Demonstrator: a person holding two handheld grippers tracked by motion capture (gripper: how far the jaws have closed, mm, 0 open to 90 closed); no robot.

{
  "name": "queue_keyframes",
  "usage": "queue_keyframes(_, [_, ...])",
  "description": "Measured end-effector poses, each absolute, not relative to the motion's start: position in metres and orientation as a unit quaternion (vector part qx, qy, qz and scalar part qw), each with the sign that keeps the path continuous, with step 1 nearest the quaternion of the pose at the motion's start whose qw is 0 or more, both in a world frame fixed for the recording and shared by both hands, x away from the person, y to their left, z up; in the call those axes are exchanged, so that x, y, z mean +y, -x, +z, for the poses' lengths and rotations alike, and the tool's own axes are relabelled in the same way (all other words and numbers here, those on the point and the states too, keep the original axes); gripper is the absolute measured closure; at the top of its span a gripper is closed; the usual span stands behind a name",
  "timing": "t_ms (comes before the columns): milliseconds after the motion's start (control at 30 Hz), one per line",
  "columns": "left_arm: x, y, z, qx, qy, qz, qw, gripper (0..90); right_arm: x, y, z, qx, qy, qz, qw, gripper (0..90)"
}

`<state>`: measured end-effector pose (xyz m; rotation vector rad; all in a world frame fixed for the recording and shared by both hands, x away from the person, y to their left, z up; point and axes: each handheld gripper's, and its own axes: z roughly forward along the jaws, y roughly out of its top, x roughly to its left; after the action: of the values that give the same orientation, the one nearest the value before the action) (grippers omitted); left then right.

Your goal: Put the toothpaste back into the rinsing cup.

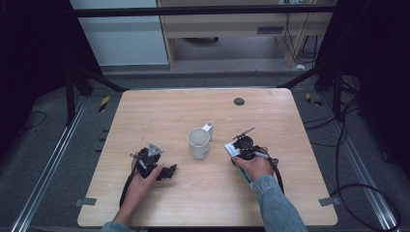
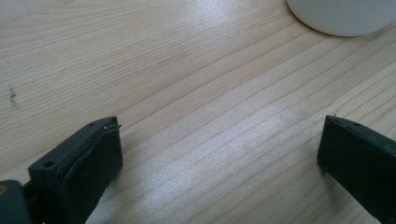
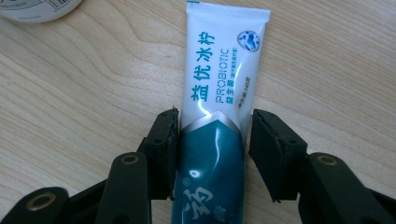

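A white and teal toothpaste tube point(image 3: 224, 60) lies flat on the wooden table point(image 1: 159, 111), its white crimped end pointing away from me. My right gripper point(image 3: 212, 140) straddles the tube at the white-to-teal boundary. One pad touches the tube's edge, and a thin gap shows at the other pad. In the high view the right gripper point(image 1: 237, 152) sits just right of a white mug point(image 1: 198, 142), and the tube point(image 1: 230, 149) pokes out beside the hand. My left gripper point(image 1: 169, 171) rests low at the mug's left, its jaws point(image 2: 219, 154) wide open over bare wood.
The mug point(image 2: 341, 16) stands upright mid-table with its handle turned to the far side. A small black round disc point(image 1: 239, 101) sits near the table's far edge. A white rounded object with a printed label point(image 3: 37, 9) shows at the top left of the right gripper view.
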<state>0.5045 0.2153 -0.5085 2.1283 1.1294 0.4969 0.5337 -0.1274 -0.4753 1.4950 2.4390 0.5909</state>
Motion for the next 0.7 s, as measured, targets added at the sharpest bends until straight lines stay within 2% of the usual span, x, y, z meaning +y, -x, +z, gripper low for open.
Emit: queue_keyframes(700, [0.2152,-0.5046,-0.5085,0.433,-0.815,0.191,0.334,0.0,-0.1186,-0.5332,-0.4727,0.841,-0.499,0.169,0.123,58.7])
